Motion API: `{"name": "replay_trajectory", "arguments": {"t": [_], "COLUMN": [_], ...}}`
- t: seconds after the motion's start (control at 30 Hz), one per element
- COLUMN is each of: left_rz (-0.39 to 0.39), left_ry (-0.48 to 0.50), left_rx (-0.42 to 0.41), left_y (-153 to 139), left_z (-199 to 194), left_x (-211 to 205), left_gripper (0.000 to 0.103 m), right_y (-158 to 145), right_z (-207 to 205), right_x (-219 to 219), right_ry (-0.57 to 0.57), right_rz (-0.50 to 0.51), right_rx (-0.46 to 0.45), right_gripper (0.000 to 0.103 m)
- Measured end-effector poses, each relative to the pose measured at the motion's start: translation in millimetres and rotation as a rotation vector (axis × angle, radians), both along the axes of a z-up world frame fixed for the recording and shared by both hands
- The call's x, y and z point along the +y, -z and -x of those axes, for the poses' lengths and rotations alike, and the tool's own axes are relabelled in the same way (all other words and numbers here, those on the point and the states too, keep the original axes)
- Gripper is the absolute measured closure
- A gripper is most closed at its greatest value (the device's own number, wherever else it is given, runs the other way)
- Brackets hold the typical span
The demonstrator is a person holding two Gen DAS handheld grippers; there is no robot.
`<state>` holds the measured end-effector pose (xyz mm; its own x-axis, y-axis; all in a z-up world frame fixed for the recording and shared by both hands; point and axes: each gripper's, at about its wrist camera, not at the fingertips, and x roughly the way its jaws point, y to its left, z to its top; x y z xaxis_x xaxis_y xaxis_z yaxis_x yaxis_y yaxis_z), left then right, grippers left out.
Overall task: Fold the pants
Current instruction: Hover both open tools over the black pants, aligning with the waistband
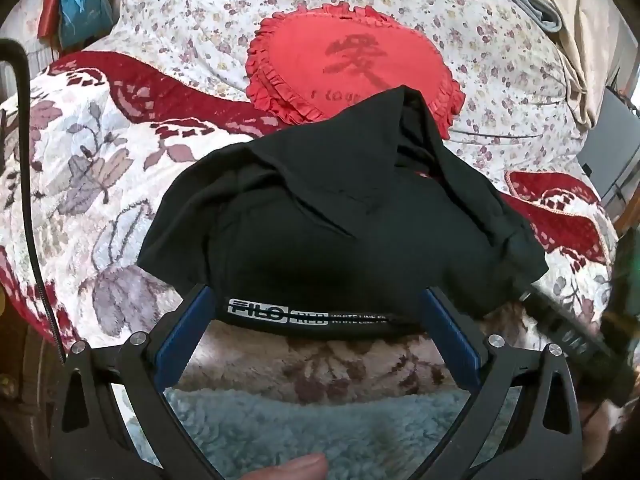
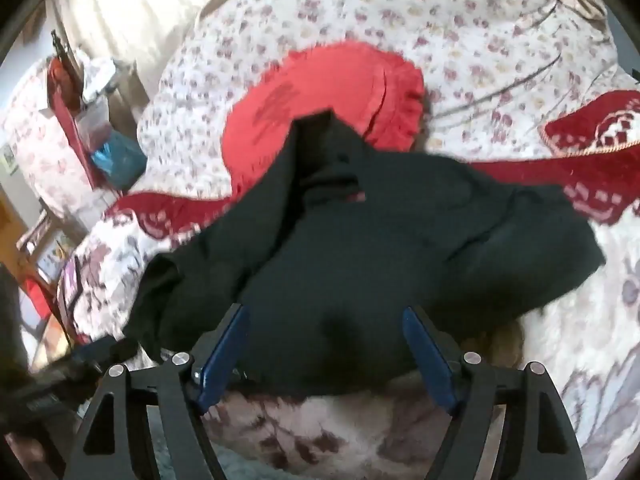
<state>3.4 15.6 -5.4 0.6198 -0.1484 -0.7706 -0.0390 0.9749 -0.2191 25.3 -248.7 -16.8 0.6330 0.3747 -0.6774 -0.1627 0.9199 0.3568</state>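
Observation:
Black pants [image 1: 320,216] lie bunched in a rough pile on the bed, their near edge showing a white-lettered label band [image 1: 304,314]. My left gripper [image 1: 318,294] stands wide open, its blue pads [image 1: 184,340] on either side of that band without pressing on it. The right wrist view, which is blurred, shows the same black pants [image 2: 360,248]. My right gripper [image 2: 324,310] is wide open too, with the pants' near edge lying between its fingers [image 2: 428,356]. One pant end reaches up onto a red cushion [image 1: 352,60].
The red frilled cushion [image 2: 320,92] rests on a flowered quilt [image 1: 200,8] behind the pants. A red-and-white floral blanket [image 1: 80,152] covers the bed under them. A black cable [image 1: 24,160] hangs at the left. A dark blurred device [image 1: 572,336] sits at the right.

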Motion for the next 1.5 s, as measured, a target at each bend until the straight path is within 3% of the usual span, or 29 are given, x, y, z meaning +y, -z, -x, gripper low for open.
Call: {"name": "replay_trajectory", "arguments": {"t": [0.1, 0.37, 0.57, 0.77, 0.9, 1.07, 1.33, 1.5], "left_rz": [0.013, 0.02, 0.063, 0.111, 0.131, 0.142, 0.121, 0.17], "left_ry": [0.003, 0.014, 0.011, -0.002, -0.001, 0.005, -0.009, -0.007], "left_rx": [0.002, -0.003, 0.016, 0.02, 0.023, 0.018, -0.003, -0.022], "left_y": [0.3, 0.8, 4.3, 4.6, 4.1, 2.3, -13.1, -21.0], "left_z": [-0.6, -1.4, -4.2, -6.5, -5.3, -2.4, 13.4, 21.8], "left_x": [-0.9, -3.9, -3.0, 5.3, 8.2, 13.0, 26.1, 32.3], "left_gripper": [0.001, 0.001, 0.001, 0.001, 0.001, 0.001, 0.001, 0.001], "right_y": [7.0, 12.8, 6.8, -42.7, -68.2, -46.3, -42.6, -42.8], "right_z": [-5.3, -11.7, -4.7, 18.2, 32.9, 21.1, 17.3, 16.3], "right_x": [-7.7, 0.1, -13.1, -33.4, -18.0, -7.2, -2.9, 6.3], "right_ry": [0.032, 0.048, 0.122, 0.219, 0.186, 0.154, 0.131, 0.104], "right_rz": [-0.037, -0.051, -0.134, -0.278, -0.236, -0.209, -0.203, -0.178], "right_rx": [0.088, 0.114, 0.132, 0.098, 0.021, 0.087, 0.047, 0.042], "right_gripper": [0.026, 0.026, 0.026, 0.026, 0.026, 0.026, 0.026, 0.026]}}
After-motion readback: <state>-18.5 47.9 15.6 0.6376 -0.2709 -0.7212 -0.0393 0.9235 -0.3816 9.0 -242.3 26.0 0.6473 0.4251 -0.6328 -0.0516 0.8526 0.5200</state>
